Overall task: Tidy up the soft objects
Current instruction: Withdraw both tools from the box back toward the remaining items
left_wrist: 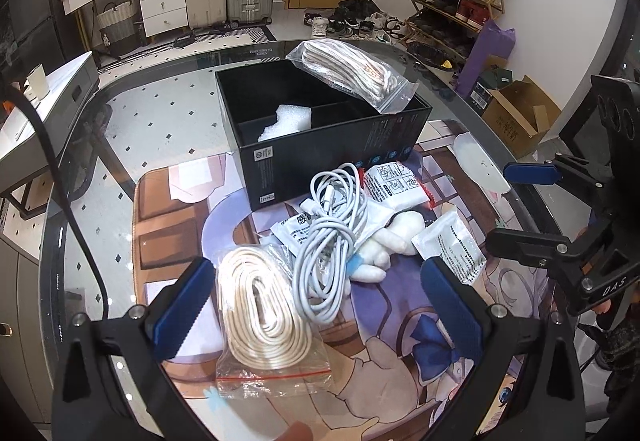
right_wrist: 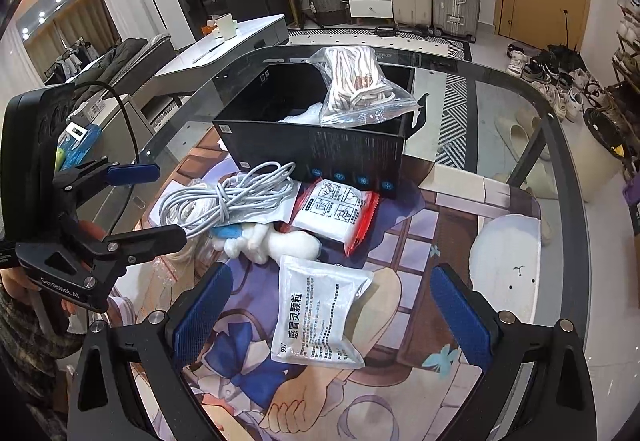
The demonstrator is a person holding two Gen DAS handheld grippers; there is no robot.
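Where the picture mat [left_wrist: 400,345] covers the glass tabletop [left_wrist: 160,113], a heap of soft things, all close together.

Nearest the left gripper [left_wrist: 316,273]: a clear cord bag [left_wrist: 260,317], flat on the mat, full of cream cord wound in a long loop, red strip at its near end. Left fingers [left_wrist: 184,305] spread wide, one on each side of that bag, pinching nothing.

Just behind the cord bag, a tangle of grey cable [left_wrist: 332,237], heaped partly on a white packet [left_wrist: 296,229] and partly on a white plush toy [left_wrist: 396,237].

Near the toy, on the right side, a second white packet [right_wrist: 320,317] with black print, flat on the mat and seen right between the fingers of the right gripper [right_wrist: 332,277]. Right fingers [right_wrist: 204,317] spread wide too, holding nothing. Hard to tell how high above the packet.

Behind the toy, a packet with red edges [right_wrist: 336,213], close up against the front wall of a black box [right_wrist: 320,149].

Box open on top, standing at the back of the mat. Inside, in the left part, a lump of white foam [left_wrist: 288,121]. Across the far right corner of the box, a clear rope bag [left_wrist: 356,71], tilted, resting on the rim, one end sticking out past the edge, not down inside.

Both grippers side by side over the near end of the mat.
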